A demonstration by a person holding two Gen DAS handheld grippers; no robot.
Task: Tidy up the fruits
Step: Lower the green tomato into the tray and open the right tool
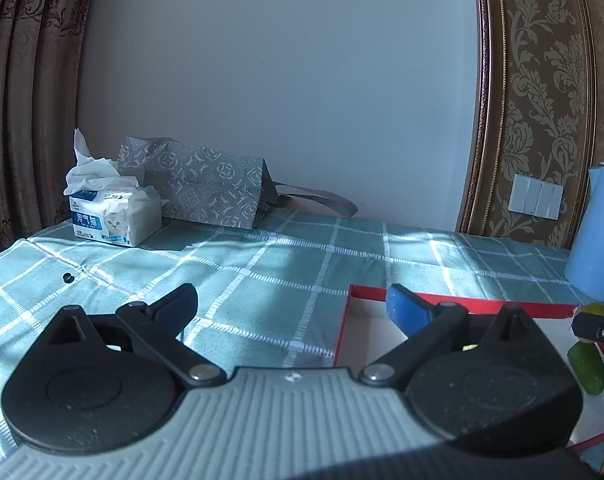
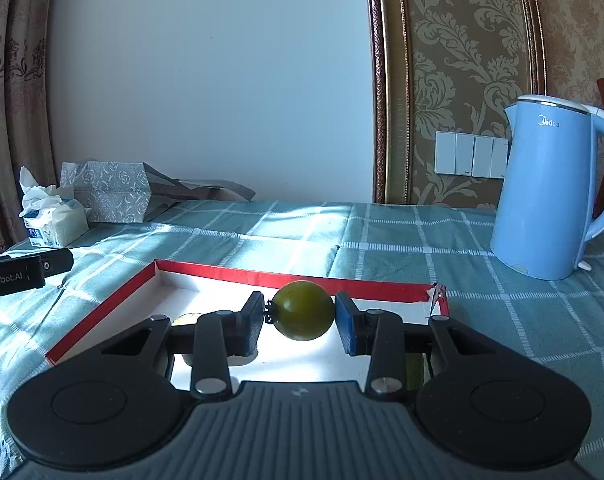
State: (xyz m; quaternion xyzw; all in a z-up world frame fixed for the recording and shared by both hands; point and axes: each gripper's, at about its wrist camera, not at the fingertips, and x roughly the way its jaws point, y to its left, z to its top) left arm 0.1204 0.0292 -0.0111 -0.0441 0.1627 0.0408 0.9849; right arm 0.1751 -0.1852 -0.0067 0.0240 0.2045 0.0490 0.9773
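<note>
My right gripper [image 2: 302, 312] is shut on a round green fruit [image 2: 302, 310] and holds it above a red-rimmed white tray [image 2: 262, 278]. Another green fruit [image 2: 186, 319] lies in the tray, partly hidden behind the left finger. My left gripper [image 1: 290, 304] is open and empty over the tablecloth, at the tray's left rim [image 1: 341, 328]. In the left wrist view a long green fruit [image 1: 586, 367] lies in the tray at the far right, below the right gripper's tip [image 1: 593, 326] and the round fruit it holds [image 1: 595, 310].
A blue kettle [image 2: 549, 192] stands at the back right on the green checked tablecloth [image 2: 381, 236]. A tissue pack [image 1: 114, 216] and a grey patterned bag [image 1: 206, 184] sit at the back left by the wall. Curtains hang at the left.
</note>
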